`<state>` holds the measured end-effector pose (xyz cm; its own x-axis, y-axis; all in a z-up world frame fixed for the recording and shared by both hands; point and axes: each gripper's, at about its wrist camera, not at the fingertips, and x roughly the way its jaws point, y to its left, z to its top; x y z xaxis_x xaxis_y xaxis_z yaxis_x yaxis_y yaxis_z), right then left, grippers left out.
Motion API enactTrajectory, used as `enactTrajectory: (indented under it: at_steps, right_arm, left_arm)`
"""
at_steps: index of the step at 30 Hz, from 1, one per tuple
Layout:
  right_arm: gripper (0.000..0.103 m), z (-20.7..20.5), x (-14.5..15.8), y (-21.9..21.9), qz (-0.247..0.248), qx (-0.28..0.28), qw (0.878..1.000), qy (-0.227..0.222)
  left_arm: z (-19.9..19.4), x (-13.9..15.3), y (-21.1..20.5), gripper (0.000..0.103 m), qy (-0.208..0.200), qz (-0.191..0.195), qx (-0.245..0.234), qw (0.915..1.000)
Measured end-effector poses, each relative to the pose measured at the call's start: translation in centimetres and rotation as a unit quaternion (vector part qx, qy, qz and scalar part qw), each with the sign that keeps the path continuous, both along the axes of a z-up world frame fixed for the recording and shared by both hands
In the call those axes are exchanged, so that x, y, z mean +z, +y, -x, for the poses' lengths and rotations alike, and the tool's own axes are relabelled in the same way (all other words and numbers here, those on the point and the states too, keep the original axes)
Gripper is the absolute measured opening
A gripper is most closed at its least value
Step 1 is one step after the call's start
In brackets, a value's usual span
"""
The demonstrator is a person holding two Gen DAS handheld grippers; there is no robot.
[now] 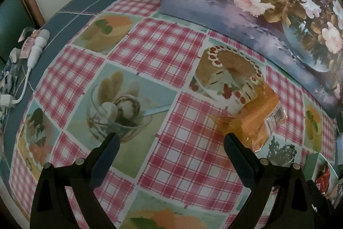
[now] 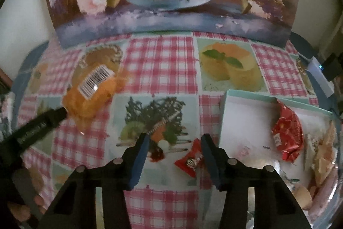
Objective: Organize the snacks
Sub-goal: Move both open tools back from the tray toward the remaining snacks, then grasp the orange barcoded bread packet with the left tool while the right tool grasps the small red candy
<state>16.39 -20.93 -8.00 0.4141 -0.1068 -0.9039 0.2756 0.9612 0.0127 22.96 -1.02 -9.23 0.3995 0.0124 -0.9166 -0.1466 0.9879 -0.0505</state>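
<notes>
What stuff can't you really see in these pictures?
- Orange see-through snack bag: right wrist view, motion-blurred, its contents and barcode label unreadable.
- Small red snack packet: right wrist view, partly behind the right gripper finger.
- Pale snacks at the right edge: right wrist view, cut off and dim.
- White box with teal rim: left wrist view, mostly hidden by the left gripper.

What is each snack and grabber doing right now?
Left gripper: open, empty, beside the orange bag.
Right gripper: open, empty, next to the small red packet.
Orange snack bag: lying on the tablecloth, barcode up.
Small red packet: lying flat outside the box.
White box: open, with a crumpled red wrapper inside.
</notes>
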Motion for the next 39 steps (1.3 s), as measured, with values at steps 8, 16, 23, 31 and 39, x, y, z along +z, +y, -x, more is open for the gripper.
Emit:
enactTrajectory:
  at_steps: [8, 16, 23, 31, 39]
  right_arm:
    - [0.046, 0.0, -1.4, -0.2, 0.029, -0.005, 0.998, 0.046]
    - [0.038, 0.2, -2.0, 0.1, 0.010, 0.008, 0.999, 0.048]
    - [0.032, 0.3, -1.7, 1.2, -0.012, 0.026, 0.999, 0.039]
    - [0.032, 0.1, -1.5, 1.8, -0.002, 0.032, 0.999, 0.037]
    - [0.028, 0.1, -2.0, 1.4, 0.007, 0.024, 0.998, 0.051]
  left_arm:
    - [-0.1, 0.8, 0.5, 0.098, -0.008, 0.002, 0.000, 1.0000]
    - [-0.1, 0.9, 0.6, 0.098, -0.008, 0.007, -0.001, 0.9999]
    - [-0.1, 1.1, 0.3, 0.098, -0.010, 0.009, -0.006, 0.9999]
    - [0.0, 1.4, 0.6, 0.098, -0.014, 0.010, -0.004, 0.9998]
    - [0.1, 1.8, 0.5, 0.098, -0.016, 0.011, -0.005, 0.9998]
